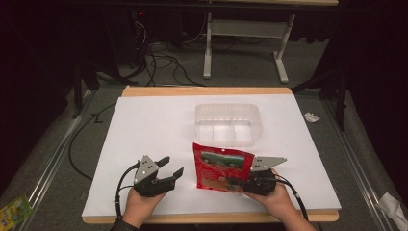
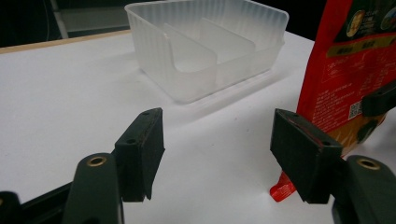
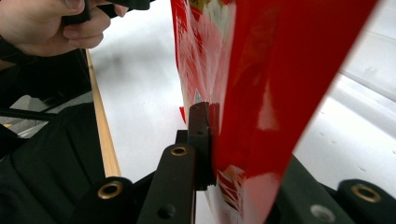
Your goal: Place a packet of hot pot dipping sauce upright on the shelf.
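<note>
The right gripper (image 1: 236, 183) had its jaws clamped on the lower edge of a red foil snack pouch (image 1: 220, 166), which stood upright from them, its bottom corner at the white surface (image 1: 144, 125); in the right gripper view the pouch (image 3: 252, 93) was pinched flat against the one jaw in sight. The left gripper (image 1: 174, 169) sat just beside the pouch with its jaws wide apart and nothing between them; in the left gripper view the pouch (image 2: 345, 70) rose beyond the right-hand jaw and the clear divided plastic container (image 2: 205, 46) lay farther ahead, between the two. The pouch was probably bound for that container (image 1: 228, 123), well beyond both sets of jaws. The grip looked risky: held only by a thin bottom edge, the tall slick pouch could flop over or slide free when lifted. If carried tilted, it might catch on the container's rim or a divider and push the light tub across the surface.
</note>
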Demonstrator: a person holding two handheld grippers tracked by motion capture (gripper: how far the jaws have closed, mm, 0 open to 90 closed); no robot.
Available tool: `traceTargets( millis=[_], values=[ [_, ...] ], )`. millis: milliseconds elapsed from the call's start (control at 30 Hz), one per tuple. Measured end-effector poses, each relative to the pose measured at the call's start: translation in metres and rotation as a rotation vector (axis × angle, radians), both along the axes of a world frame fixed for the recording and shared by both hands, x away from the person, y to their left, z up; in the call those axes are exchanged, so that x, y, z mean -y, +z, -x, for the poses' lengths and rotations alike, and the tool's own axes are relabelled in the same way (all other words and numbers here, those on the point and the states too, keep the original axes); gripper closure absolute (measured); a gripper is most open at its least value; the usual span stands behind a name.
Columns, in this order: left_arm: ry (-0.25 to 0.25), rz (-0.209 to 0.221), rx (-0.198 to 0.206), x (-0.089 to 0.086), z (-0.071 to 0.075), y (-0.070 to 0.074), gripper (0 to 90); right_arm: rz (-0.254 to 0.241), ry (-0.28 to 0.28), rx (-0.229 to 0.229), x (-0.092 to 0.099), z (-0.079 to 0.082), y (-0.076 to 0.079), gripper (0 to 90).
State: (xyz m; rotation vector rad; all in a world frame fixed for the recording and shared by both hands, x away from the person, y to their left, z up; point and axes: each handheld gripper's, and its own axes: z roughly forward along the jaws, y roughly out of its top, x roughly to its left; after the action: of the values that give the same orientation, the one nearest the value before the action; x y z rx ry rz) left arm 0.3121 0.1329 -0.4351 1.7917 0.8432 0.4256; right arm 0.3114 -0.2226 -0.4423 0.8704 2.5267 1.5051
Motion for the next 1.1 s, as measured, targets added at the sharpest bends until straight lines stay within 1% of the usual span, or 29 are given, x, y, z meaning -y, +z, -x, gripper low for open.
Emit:
traceTargets(
  millis=[200, 333, 400, 433, 467, 500, 533, 600, 633, 667, 700, 733, 767, 800, 833, 900, 967, 1033, 1100],
  values=[
    [-0.003, 0.004, 0.002, -0.002, 0.001, 0.001, 35.4, 0.005, -0.018, -0.007, 0.000, 0.001, 0.000, 83.3],
    [-0.005, 0.003, 0.006, -0.001, 0.001, 0.001, 35.3, -0.010, -0.032, -0.014, 0.000, 0.003, 0.002, 83.6],
    [-0.007, 0.002, 0.008, -0.001, 0.001, 0.002, 35.4, -0.024, -0.040, -0.008, 0.002, 0.004, 0.004, 83.7],
    [-0.008, -0.001, 0.008, -0.002, 0.001, 0.002, 35.3, -0.038, -0.067, 0.000, 0.006, 0.005, 0.008, 83.7],
    [-0.008, -0.001, 0.008, -0.002, 0.001, 0.002, 35.4, -0.047, -0.081, 0.007, 0.009, 0.006, 0.010, 83.7],
    [-0.008, -0.001, 0.008, -0.002, 0.001, 0.002, 35.3, -0.047, -0.081, 0.007, 0.009, 0.006, 0.010, 83.7],
    [-0.008, 0.000, 0.008, -0.002, 0.000, 0.002, 35.3, -0.056, -0.119, 0.022, 0.015, 0.006, 0.013, 83.7],
    [-0.010, -0.001, 0.008, -0.002, 0.000, 0.002, 35.2, -0.066, -0.160, 0.030, 0.022, 0.006, 0.016, 83.7],
    [-0.010, -0.001, 0.008, -0.002, 0.000, 0.002, 35.1, -0.066, -0.160, 0.030, 0.022, 0.006, 0.016, 83.7],
    [-0.013, -0.001, 0.008, -0.003, 0.000, 0.002, 35.0, -0.071, -0.214, 0.043, 0.030, 0.005, 0.018, 83.7],
    [-0.015, 0.000, 0.008, -0.003, -0.001, 0.002, 34.8, -0.071, -0.229, 0.051, 0.032, 0.004, 0.019, 83.7],
    [-0.015, 0.000, 0.008, -0.003, -0.001, 0.002, 34.7, -0.071, -0.229, 0.051, 0.032, 0.004, 0.019, 83.7],
    [-0.019, 0.003, 0.007, -0.003, -0.001, 0.002, 34.6, -0.073, -0.276, 0.048, 0.039, 0.003, 0.020, 83.6],
    [-0.019, 0.003, 0.007, -0.003, -0.001, 0.002, 34.6, -0.073, -0.276, 0.048, 0.039, 0.003, 0.020, 83.6],
    [-0.020, 0.001, 0.008, -0.003, -0.001, 0.002, 34.6, -0.070, -0.289, 0.054, 0.041, 0.002, 0.020, 83.6],
    [-0.025, -0.003, 0.006, -0.002, -0.001, 0.001, 34.3, -0.066, -0.348, 0.072, 0.048, 0.001, 0.023, 83.6],
    [-0.029, -0.009, 0.004, -0.002, -0.001, 0.001, 34.0, -0.065, -0.378, 0.080, 0.052, -0.001, 0.026, 83.6],
    [-0.034, -0.011, 0.005, -0.001, -0.002, -0.001, 33.8, -0.082, -0.419, 0.091, 0.056, -0.003, 0.031, 83.6],
    [-0.038, -0.013, 0.005, -0.001, -0.001, -0.001, 33.6, -0.100, -0.444, 0.097, 0.058, -0.006, 0.035, 83.6]
  ],
)
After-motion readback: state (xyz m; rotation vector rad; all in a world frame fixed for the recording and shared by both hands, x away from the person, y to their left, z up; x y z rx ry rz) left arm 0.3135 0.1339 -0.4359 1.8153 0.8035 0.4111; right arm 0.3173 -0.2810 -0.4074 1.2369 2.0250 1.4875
